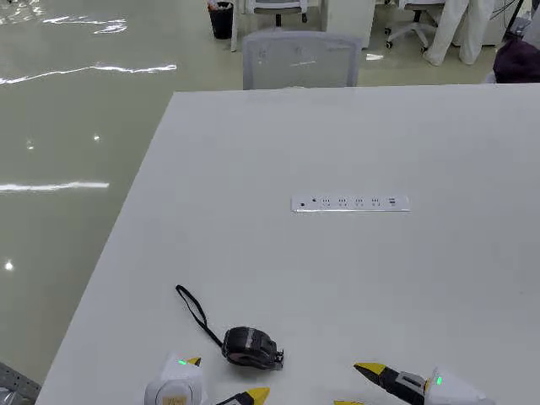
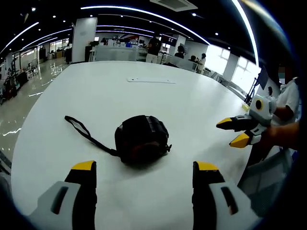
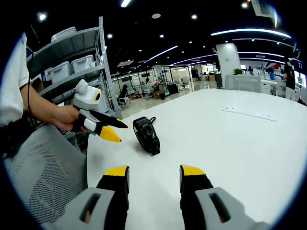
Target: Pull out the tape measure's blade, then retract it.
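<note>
While left gripper [image 2: 144, 166] and right gripper [image 3: 154, 171] gape empty, tape measure [image 1: 251, 347] lies diagonal, strap [image 1: 192, 308] trailing far-left.

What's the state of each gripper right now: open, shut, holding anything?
Left gripper: open, empty; tape measure lies just ahead of it.
Right gripper: open, empty.

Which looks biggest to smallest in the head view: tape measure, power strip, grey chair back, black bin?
1. the grey chair back, though it stands farther off.
2-3. the tape measure and the power strip: too close to rank; strip longer, case thicker.
4. the black bin, far away, cut by the frame edge.
</note>
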Motion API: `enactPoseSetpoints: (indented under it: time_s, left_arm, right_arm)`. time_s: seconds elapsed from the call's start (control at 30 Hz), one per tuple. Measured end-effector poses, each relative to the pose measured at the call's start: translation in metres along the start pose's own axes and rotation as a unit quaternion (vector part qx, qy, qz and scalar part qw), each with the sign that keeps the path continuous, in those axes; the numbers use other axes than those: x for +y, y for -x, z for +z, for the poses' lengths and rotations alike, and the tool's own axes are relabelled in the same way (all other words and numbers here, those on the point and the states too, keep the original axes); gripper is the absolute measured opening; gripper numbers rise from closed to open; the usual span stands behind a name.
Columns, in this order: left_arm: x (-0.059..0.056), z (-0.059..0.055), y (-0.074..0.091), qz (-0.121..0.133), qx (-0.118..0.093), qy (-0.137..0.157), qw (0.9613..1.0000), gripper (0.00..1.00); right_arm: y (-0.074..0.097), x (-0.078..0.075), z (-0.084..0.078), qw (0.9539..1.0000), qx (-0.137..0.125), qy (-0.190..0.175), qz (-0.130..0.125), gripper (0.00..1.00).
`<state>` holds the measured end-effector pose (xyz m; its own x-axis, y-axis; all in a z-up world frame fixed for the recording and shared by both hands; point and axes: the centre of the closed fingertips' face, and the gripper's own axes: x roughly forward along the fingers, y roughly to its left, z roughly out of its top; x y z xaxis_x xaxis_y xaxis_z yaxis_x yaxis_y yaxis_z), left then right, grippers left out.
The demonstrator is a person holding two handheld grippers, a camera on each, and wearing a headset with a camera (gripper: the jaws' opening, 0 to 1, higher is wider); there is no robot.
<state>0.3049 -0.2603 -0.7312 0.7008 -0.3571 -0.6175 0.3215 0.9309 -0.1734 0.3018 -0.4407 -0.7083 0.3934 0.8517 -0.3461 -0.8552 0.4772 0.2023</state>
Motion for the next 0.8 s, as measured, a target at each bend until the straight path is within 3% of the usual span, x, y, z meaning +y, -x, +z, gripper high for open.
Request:
enactPoseSetpoints:
  time_s: [0.8]
  left_arm:
    - [0.007,-0.003,0.029,-0.027,-0.017,-0.028,0.9991,0.82]
  right_arm:
    - [0.017,0.002,0.006,0.9999,-0.007,0.001,-0.013,0.42]
